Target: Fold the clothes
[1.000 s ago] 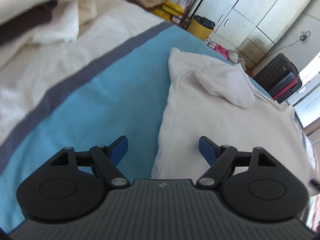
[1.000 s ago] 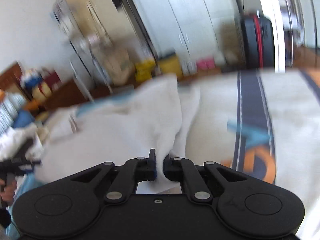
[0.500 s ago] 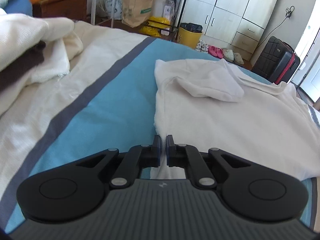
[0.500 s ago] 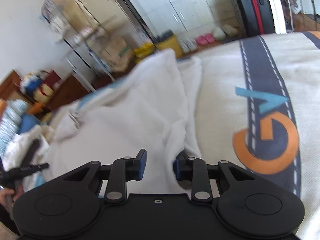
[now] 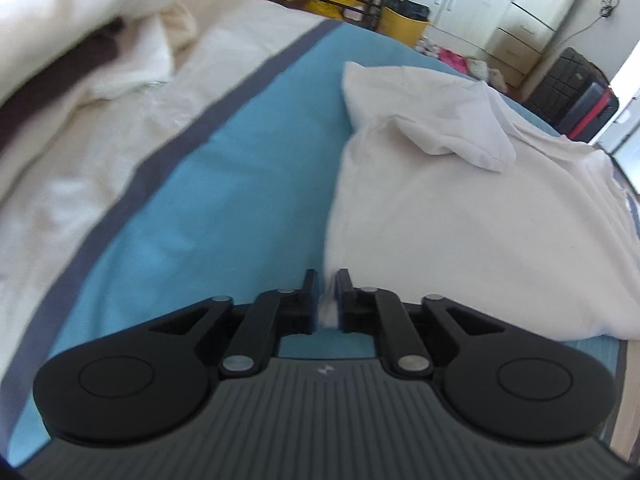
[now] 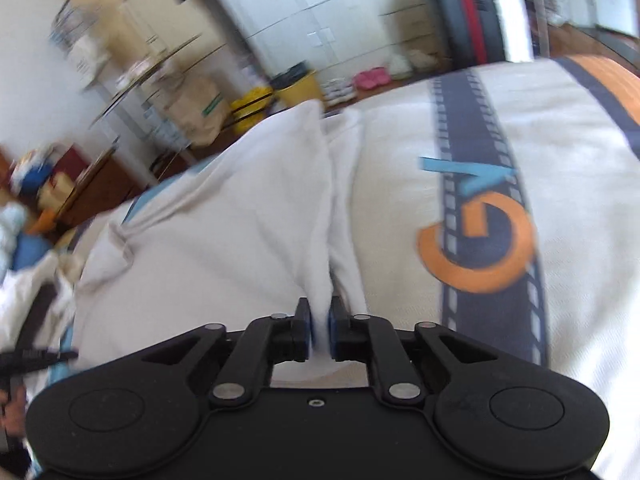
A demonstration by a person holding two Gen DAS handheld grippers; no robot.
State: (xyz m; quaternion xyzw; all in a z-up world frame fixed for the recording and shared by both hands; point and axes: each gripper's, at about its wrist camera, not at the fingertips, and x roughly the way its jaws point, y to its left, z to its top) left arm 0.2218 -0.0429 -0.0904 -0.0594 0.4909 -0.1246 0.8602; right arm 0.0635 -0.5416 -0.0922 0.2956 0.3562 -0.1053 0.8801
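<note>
A blue, grey-striped bedsheet spreads ahead of my jaws; on it lies the white cotton T-shirt. My left gripper pinches its near edge; my right gripper, jaws just eased slightly, clamps a raised fold.

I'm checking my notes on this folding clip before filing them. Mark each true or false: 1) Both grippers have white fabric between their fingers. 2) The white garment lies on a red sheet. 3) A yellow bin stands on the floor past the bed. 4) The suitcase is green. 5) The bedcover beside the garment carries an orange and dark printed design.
1) True: the left gripper and the right gripper each pinch an edge of the white garment.
2) False: it lies on a blue sheet.
3) True: the yellow bin.
4) False: the suitcase is black with red trim.
5) True: the printed design.
</note>
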